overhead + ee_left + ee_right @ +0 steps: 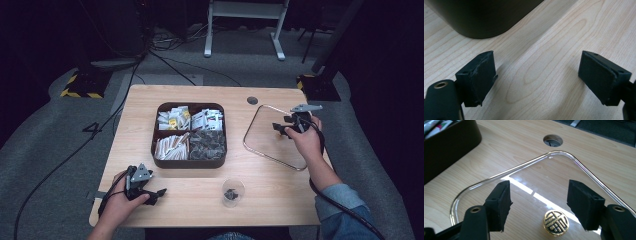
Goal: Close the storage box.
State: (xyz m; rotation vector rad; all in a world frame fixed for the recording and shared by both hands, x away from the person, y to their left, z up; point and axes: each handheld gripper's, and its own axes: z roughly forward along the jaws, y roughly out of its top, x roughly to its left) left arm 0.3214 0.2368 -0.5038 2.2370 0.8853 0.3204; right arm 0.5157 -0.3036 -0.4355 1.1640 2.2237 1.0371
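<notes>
A: High view first. What's the right gripper [286,126] doing?

B: It's over the clear glass lid w/ rounded corners [265,142], which lies flat on the light wooden table [280,200], on the right side just beside the dark square compartment tray [189,162]. Jaws point left over the lid, spread, nothing between them.

A: And the left gripper [157,194]?

B: Near the front-left corner of the table, below the tray, in the person's left hand [120,202]. Jaws point right, toward a small clear plastic cup [233,191] w/ dark bits in it. Cup stands apart from it, near the front edge.

A: The tray?

B: Four compartments: white packets at the back, pale sticks front left, dark packets front right.

A: Left gripper view?

B: Left gripper [536,77] jaws set wide, only bare table between them. Tray's dark rounded corner [484,20] is just ahead, not touching.

A: Right gripper view?

B: Right gripper [539,200] jaws spread. The lid's round gold-patterned knob [556,222] sits low between them, nearer the right-hand pad, no contact I can see. The lid's rim [564,153] curves ahead; beyond it a round cable hole in the table [552,140]. Tray's side [446,150] shows top left.
</notes>
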